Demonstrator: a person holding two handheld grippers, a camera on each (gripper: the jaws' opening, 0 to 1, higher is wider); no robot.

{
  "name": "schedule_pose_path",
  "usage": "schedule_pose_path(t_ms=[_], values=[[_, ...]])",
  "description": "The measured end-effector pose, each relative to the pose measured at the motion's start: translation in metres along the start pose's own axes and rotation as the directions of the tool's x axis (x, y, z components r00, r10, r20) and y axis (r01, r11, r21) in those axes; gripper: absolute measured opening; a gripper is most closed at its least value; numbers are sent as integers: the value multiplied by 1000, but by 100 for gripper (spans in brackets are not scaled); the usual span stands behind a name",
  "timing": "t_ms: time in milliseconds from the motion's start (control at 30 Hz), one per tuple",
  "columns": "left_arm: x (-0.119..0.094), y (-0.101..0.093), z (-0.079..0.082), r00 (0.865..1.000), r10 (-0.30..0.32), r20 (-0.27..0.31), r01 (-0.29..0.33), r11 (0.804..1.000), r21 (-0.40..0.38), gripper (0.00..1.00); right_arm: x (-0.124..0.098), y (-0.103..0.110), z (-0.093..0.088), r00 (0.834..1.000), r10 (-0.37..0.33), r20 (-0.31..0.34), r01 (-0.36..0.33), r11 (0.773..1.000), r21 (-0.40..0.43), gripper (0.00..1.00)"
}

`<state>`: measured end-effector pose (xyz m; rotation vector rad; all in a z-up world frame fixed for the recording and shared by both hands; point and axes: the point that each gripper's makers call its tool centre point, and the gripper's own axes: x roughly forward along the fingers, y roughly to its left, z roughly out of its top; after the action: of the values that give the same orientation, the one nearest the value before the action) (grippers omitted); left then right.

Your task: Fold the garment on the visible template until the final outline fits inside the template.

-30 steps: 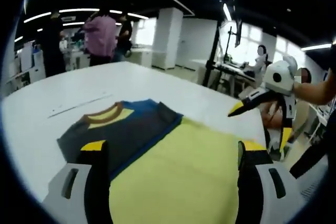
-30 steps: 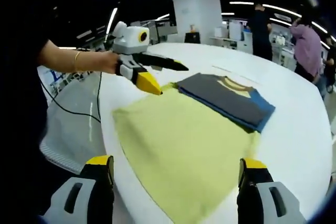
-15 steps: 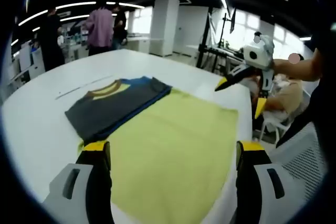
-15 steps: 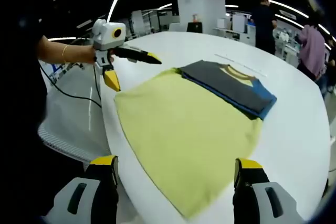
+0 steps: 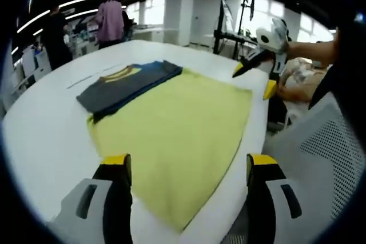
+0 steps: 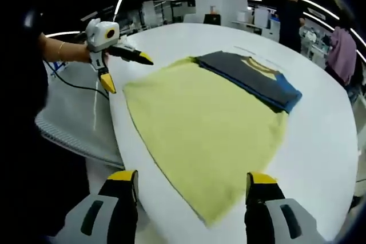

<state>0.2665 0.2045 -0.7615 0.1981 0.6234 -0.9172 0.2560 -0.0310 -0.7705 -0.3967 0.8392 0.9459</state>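
Left gripper view: the garment (image 5: 171,118) lies flat on the white table (image 5: 46,124). Its large body is pale yellow and smooth. At the far end, the grey top part with a blue edge and a yellow collar is folded over onto it, so this end looks thicker. A thin dark line (image 5: 86,78) on the table runs just beyond the collar; I cannot tell if it belongs to the template.

In the right gripper view the same garment (image 6: 211,112) reaches close to the near table (image 6: 326,130) edge with one corner, and its left side runs near the curved edge. On the right and behind the collar there is wide bare table.

The left gripper (image 5: 186,167) has its jaws wide apart and holds nothing; it is above the near corner of the cloth. The right gripper (image 6: 191,184) is also wide apart and empty, above the table edge. Each gripper hangs off the table beside the garment in the other view, left (image 6: 123,64) and right (image 5: 257,75), jaws spread.

People (image 5: 111,21) stand far behind the table.
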Motion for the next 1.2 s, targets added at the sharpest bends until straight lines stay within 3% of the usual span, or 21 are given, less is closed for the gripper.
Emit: schedule_pose_path(t_ms=[133,400,600,767,900,1200], values=[[-3,0,-18,998,18,-63,-16,1000,25,67,3,0,-8,1000,-16,-23,15,999,-33,62],[-6,3,-41,992,51,-114,-48,998,26,57,8,-5,-20,999,-40,-22,40,999,-27,44],[-6,4,-47,988,71,-135,-63,996,58,49,11,-7,-33,998,-51,-37,51,998,-26,43],[-7,6,-48,989,75,-127,-66,995,70,44,11,-10,-33,997,-63,-32,63,998,-20,41],[-6,7,-53,986,79,-146,-68,994,84,42,12,-11,-38,996,-68,-65,64,996,-64,40],[-7,9,-47,987,76,-145,-59,991,121,33,12,-16,-35,997,-63,-52,61,997,-38,33]])
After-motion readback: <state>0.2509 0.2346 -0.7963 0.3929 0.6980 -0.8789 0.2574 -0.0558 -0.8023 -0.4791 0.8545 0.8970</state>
